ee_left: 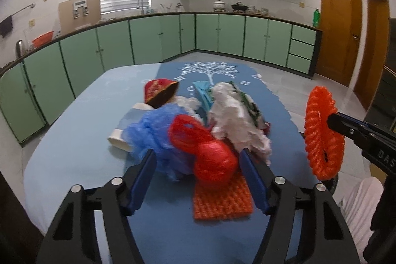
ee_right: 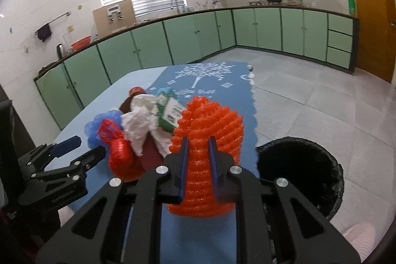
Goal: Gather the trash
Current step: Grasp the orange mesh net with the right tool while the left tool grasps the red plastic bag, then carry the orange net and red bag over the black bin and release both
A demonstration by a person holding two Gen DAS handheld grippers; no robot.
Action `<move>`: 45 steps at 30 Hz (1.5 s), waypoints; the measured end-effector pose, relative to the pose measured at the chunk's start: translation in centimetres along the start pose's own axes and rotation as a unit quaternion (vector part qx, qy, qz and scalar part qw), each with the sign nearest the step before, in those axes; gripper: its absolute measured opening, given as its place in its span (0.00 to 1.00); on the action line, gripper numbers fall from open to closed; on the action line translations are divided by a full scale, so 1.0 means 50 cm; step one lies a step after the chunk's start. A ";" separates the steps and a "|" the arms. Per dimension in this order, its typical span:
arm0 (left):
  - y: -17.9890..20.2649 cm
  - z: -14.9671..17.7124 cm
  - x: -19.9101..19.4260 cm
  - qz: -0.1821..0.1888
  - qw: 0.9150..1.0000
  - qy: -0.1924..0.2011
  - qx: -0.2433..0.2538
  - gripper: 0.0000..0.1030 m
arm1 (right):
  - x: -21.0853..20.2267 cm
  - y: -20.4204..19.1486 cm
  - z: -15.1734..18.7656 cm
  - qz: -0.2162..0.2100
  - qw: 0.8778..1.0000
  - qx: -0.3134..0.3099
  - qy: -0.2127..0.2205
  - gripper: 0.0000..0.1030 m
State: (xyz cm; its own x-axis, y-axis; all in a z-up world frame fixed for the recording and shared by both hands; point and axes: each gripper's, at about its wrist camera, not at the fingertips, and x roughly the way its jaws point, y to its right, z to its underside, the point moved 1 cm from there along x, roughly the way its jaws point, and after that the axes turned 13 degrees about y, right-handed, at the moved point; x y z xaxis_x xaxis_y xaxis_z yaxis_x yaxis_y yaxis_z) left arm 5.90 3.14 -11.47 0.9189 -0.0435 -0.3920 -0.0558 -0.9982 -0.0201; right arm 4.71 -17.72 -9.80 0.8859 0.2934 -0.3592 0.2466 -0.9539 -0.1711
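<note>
A pile of trash lies on the blue table (ee_left: 74, 130): a red plastic bag (ee_left: 212, 160), a blue plastic bag (ee_left: 156, 132), crumpled white plastic (ee_left: 235, 110), a red-and-black wrapper (ee_left: 160, 90), a white cup (ee_left: 118, 140) and a flat orange foam net (ee_left: 222, 202). My left gripper (ee_left: 198, 157) is open, its fingers on either side of the red bag (ee_right: 118, 155). My right gripper (ee_right: 199, 142) is shut on an orange foam net sleeve (ee_right: 210, 140) and holds it above the table's right edge; the sleeve also shows in the left wrist view (ee_left: 321, 132).
A black-lined trash bin (ee_right: 299, 172) stands on the floor just right of the table. A green-and-white carton (ee_right: 170, 113) lies in the pile. Green cabinets (ee_left: 217, 34) line the far walls. A wooden door (ee_left: 339, 24) is at the right.
</note>
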 end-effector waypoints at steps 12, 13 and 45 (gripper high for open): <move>0.030 0.031 0.072 0.008 0.999 -0.045 0.003 0.41 | 0.009 0.026 0.010 0.014 1.000 0.004 -0.006 0.14; 0.028 0.033 0.077 0.011 0.999 -0.050 -0.001 0.38 | 0.010 0.026 0.011 0.014 1.000 0.004 -0.007 0.14; 0.127 -0.137 -0.025 0.140 0.986 0.093 -0.004 0.30 | -0.073 0.118 -0.076 0.081 0.995 0.003 0.066 0.14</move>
State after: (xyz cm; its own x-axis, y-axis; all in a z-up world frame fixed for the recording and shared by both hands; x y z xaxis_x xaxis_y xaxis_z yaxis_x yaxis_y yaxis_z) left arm 7.10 -3.40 -4.79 0.9234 -0.3238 -0.2061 -0.3153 -0.9461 0.0735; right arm 4.44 -24.66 -6.01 0.9577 0.1249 -0.2593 0.0945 -0.9875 -0.1263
